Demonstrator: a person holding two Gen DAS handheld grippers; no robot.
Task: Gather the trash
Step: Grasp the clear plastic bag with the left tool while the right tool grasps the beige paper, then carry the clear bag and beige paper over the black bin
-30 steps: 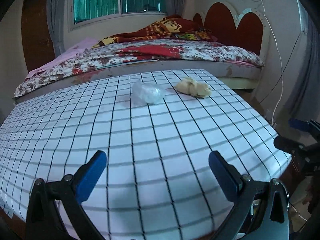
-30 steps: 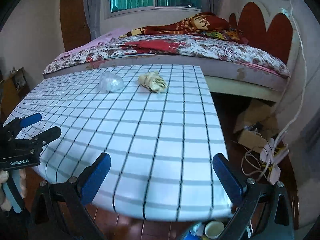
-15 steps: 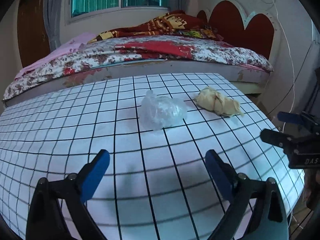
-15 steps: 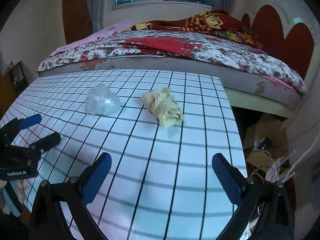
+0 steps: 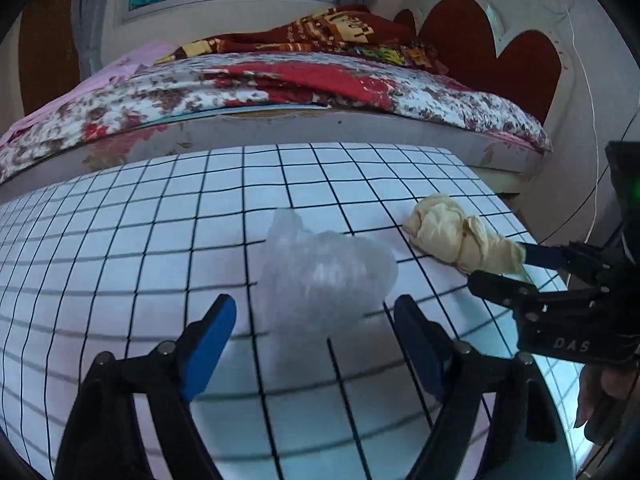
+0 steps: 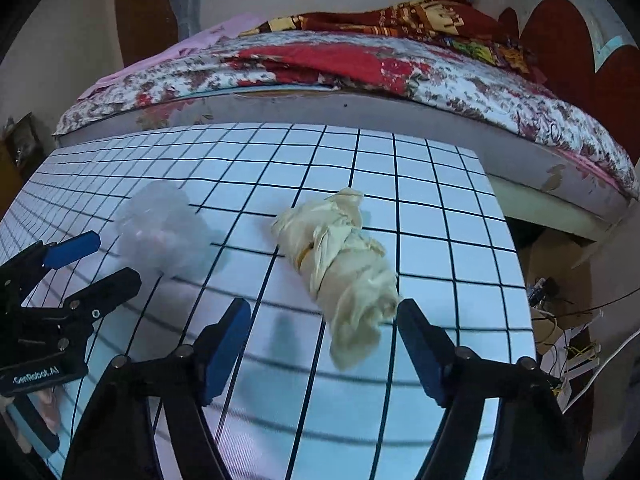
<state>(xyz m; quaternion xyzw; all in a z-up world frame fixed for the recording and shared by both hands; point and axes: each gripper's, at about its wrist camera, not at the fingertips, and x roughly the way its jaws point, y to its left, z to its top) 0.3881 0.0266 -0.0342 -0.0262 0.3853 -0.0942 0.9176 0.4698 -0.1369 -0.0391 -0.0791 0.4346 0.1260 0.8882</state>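
A crumpled clear plastic bag [image 5: 324, 272] lies on the white grid-patterned table [image 5: 120, 240], just ahead of my open left gripper [image 5: 316, 328]. A knotted cream-yellow bag [image 6: 340, 264] lies to its right, its near end reaching between the open jaws of my right gripper [image 6: 324, 328]. Neither gripper holds anything. The cream bag also shows in the left wrist view [image 5: 456, 236], with the right gripper [image 5: 504, 268] at its end. The clear bag also shows in the right wrist view [image 6: 164, 228], with the left gripper [image 6: 96, 260] beside it.
A bed with a floral and red cover [image 5: 280, 84] stands right behind the table, with a red heart-shaped headboard [image 5: 500, 52]. Right of the table's edge, cardboard and cables [image 6: 560, 320] lie on the floor.
Both grippers have moved forward across the table toward the two bags, which now sit right at the jaws. The bags themselves have not moved.
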